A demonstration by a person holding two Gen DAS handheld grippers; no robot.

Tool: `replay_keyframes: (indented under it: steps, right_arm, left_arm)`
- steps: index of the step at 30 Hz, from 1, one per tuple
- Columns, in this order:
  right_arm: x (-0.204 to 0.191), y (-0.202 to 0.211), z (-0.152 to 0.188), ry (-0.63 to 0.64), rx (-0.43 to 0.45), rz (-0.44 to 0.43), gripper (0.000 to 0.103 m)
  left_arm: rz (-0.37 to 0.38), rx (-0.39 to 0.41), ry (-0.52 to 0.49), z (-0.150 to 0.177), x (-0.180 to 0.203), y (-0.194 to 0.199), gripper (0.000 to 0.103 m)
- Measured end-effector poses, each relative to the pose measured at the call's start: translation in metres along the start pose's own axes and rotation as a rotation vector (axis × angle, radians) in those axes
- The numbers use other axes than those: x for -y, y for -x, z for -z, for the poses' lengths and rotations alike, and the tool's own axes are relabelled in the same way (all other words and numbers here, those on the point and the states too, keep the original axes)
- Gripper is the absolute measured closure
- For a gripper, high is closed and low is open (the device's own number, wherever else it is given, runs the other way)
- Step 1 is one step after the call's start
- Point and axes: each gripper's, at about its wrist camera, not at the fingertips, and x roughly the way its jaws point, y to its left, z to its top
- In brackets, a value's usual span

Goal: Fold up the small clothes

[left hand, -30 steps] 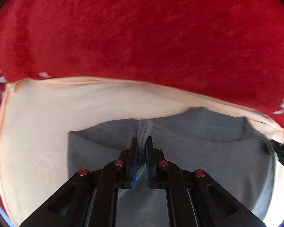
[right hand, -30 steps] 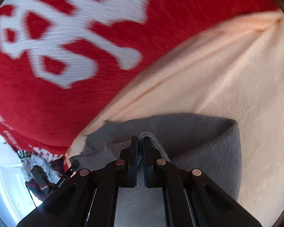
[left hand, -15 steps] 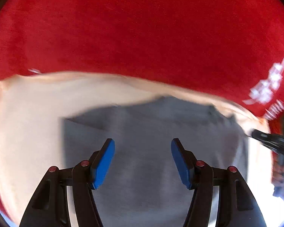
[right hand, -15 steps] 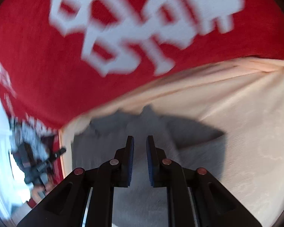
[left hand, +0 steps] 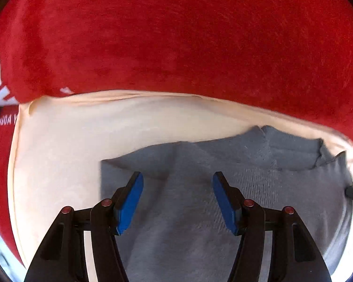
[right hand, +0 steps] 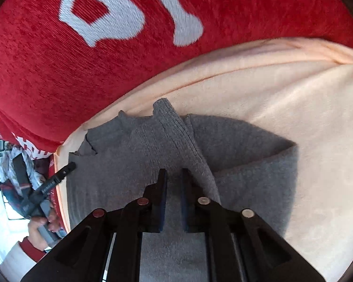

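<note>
**Ana:** Grey knit, that's the piece being folded. The small grey garment (left hand: 200,211) lies on a cream towel (left hand: 70,152), which is spread over a red blanket with white lettering (left hand: 176,47).

**Ben:** And the tools?

**Ana:** The left tool (left hand: 176,202) hovers over the garment with its blue pads spread wide and nothing between them. The right tool (right hand: 174,188) has its pads nearly together, a narrow gap showing, and I see no cloth caught in that gap. A ribbed strip (right hand: 178,136) runs up just beside its right finger.

**Ben:** So neither grips the knit. What worries you?

**Ana:** Three things. The fold looks loose: the far edge is uneven, with small corners (right hand: 89,145) sticking out on one side. Left unpressed, soft knit like this may spring back or slide open.

**Ben:** Second?

**Ana:** That ribbed strip sits so close to the right tool that lifting away carelessly could snag it and drag the layer askew.

**Ben:** Third?

**Ana:** The towel beneath is soft and already wrinkled at its far hem. A low pinch for the next fold might gather towel along with the garment, pulling both up together.

**Ben:** Anything else in view?

**Ana:** In the right wrist view, the person's hand (right hand: 40,225) holding the other tool's handle shows at the left edge.
</note>
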Motion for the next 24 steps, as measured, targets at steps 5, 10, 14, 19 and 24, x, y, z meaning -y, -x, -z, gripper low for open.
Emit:
replay_keyframes:
  steps: [5,10,14,19,24]
  right_arm:
    - [0.003,0.029,0.02,0.009,0.015,0.008,0.055]
    - [0.021,0.034,0.04,-0.02,-0.015,0.05,0.055]
    - [0.025,0.024,0.048,-0.055,-0.05,0.024,0.075]
    - [0.016,0.024,0.059,-0.004,-0.015,0.157,0.098]
    - [0.039,0.045,0.081,-0.185,0.028,0.173,0.097]
  left_arm:
    - [0.077,-0.067,-0.011,0.006,-0.013,0.006,0.04]
    - [0.122,-0.112,0.035,-0.002,-0.015,-0.018,0.04]
    - [0.097,-0.075,0.015,-0.002,-0.007,-0.026,0.062]
    - [0.032,-0.039,-0.081,-0.008,-0.01,-0.028,0.083]
    - [0.036,-0.033,-0.084,-0.007,-0.02,-0.015,0.082]
